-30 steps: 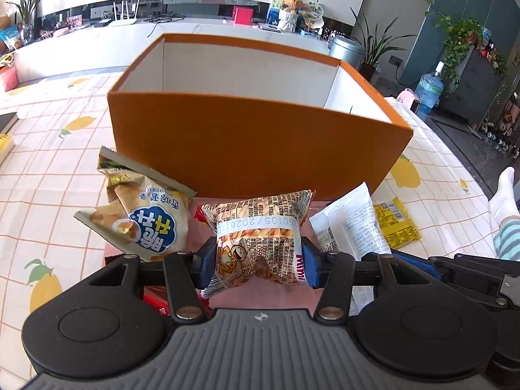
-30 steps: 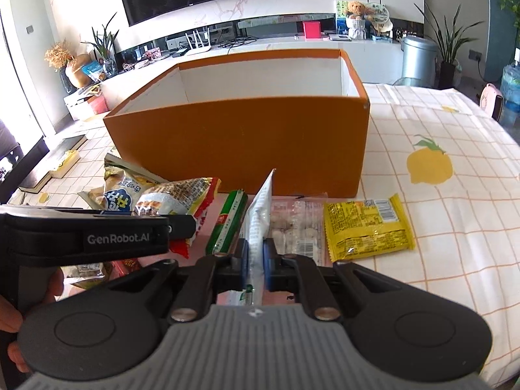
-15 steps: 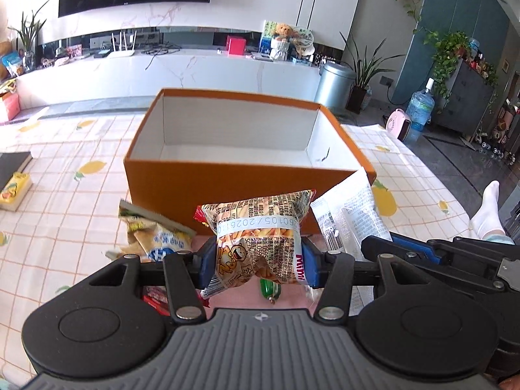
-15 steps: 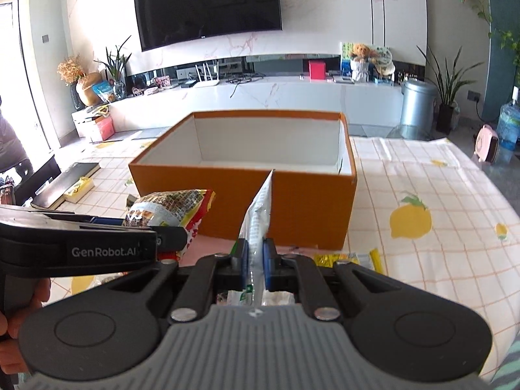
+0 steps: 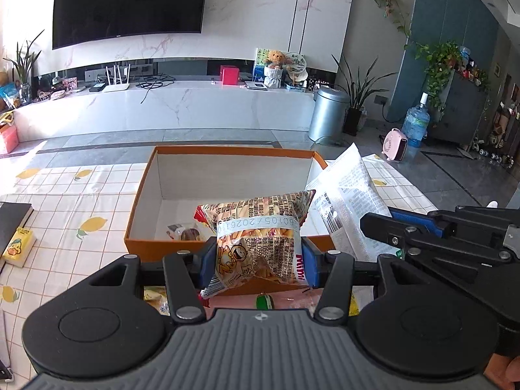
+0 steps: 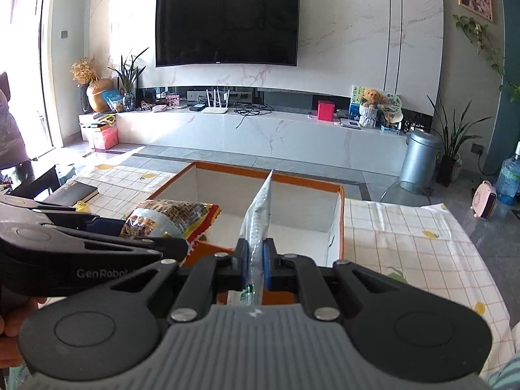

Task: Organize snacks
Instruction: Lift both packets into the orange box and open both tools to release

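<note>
1. Your left gripper [image 5: 258, 265] is clamped on a puffy snack bag [image 5: 260, 237] printed with fine text and a cartoon face; the blue pads press into both its sides, and you hold it upright in the air at the near wall of the orange box [image 5: 162, 245].
2. Your right gripper [image 6: 255, 268] is pinched shut on a flat white packet [image 6: 260, 214], seen edge-on in the right wrist view, standing up between the blue pads and leaning out over the box opening.
3. In the left wrist view the white packet [image 5: 347, 208] sits just to the right of the snack bag, near the box's right wall, with the right gripper's black fingers [image 5: 422, 237] beside it.
4. The box is open-topped with white inner walls; a small dark-wrapped item [image 5: 182, 234] lies on its floor near the front left corner.
5. The box stands on a white checked tablecloth [image 5: 81, 201] with lemon prints.
6. Below your left gripper a few more packets peek out on the table, among them a green-tipped one [image 5: 264, 302] and a yellow one [image 5: 156, 295].
7. Off to the left lie a dark book [image 5: 13, 221] and a small yellow carton [image 5: 19, 247].
</note>
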`<state>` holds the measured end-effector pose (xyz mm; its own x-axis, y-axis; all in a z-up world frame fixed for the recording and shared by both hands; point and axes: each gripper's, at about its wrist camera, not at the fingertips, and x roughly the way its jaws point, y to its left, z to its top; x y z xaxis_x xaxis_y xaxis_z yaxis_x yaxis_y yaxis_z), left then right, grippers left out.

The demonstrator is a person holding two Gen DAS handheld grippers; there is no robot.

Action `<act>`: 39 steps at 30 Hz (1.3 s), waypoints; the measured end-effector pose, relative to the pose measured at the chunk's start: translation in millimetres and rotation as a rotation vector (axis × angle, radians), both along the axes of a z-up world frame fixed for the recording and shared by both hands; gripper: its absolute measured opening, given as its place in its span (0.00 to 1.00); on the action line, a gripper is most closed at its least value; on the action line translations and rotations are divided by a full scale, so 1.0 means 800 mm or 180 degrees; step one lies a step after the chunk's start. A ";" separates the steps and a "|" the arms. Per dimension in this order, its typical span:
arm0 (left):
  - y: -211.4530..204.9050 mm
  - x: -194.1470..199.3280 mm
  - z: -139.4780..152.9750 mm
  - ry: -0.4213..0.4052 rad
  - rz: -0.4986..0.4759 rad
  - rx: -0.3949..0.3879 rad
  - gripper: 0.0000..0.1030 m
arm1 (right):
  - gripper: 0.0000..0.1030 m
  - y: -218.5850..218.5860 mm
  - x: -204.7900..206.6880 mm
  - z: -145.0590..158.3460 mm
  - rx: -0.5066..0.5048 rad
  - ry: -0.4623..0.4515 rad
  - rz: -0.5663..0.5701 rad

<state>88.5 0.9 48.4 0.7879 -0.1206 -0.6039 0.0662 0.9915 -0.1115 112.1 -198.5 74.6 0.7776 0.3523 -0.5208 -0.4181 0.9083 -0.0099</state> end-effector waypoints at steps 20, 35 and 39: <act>0.018 0.097 -0.011 0.0173 0.0005 0.0256 0.57 | 0.05 0.053 0.142 -0.003 -0.0319 -0.0048 0.0063; 0.028 0.148 -0.081 0.0727 0.0021 0.0321 0.57 | 0.05 0.080 0.232 -0.089 -0.0806 0.0344 0.0052; 0.029 0.155 -0.090 0.0827 0.0018 0.0350 0.57 | 0.05 0.083 0.246 -0.108 -0.0835 0.0546 0.0060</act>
